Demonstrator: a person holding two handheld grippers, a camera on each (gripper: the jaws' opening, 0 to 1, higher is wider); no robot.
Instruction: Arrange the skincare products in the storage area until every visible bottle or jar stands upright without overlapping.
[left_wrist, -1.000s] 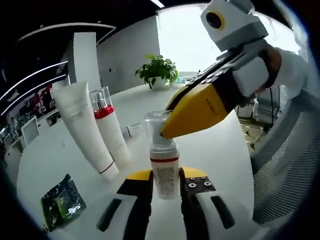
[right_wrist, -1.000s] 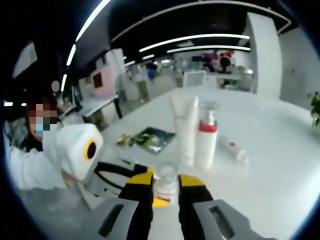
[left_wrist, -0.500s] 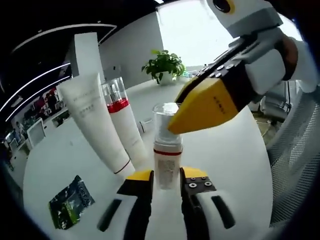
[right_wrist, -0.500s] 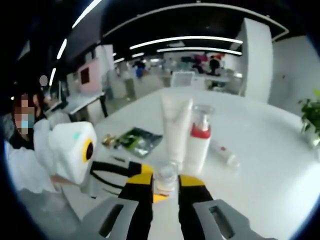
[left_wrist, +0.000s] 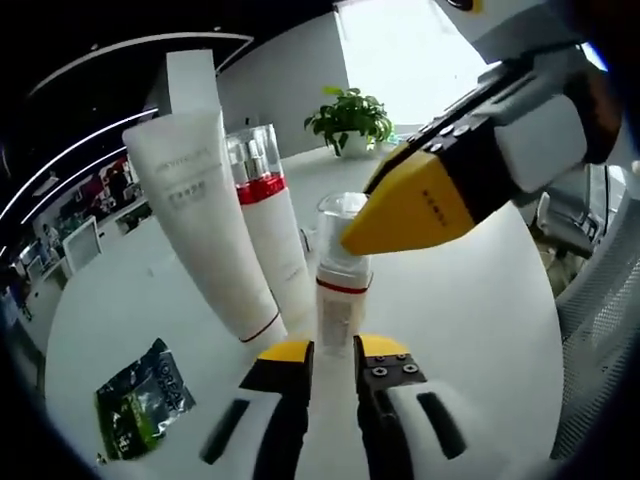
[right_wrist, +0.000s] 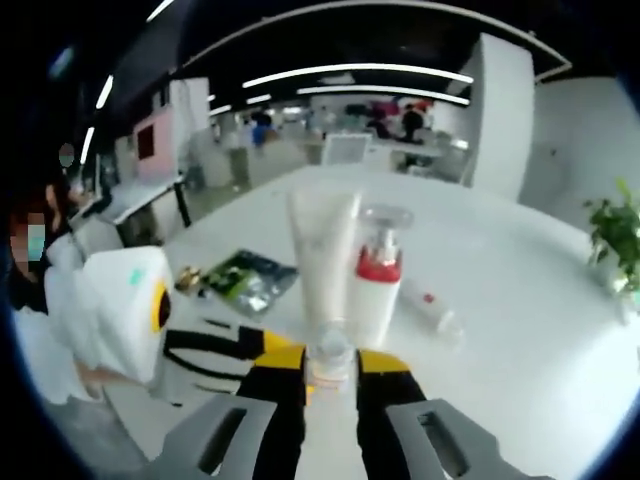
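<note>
small pump bottle stood upright, long axis vertical, clear cap on top, held at both ends: left gripper was clamped on its lower body, right gripper came in from the right and pinched the cap. in the right gripper view that cap sat between the right gripper's jaws, left gripper below and to the left. bottle sat just in front of the red-collared pump bottle and the white tube, both upright and touching or nearly so. gap to the red-collared one was small, can't tell if it touched. green sachet lay flat on the white table, well apart. small white tube lay flat behind the pair.
</note>
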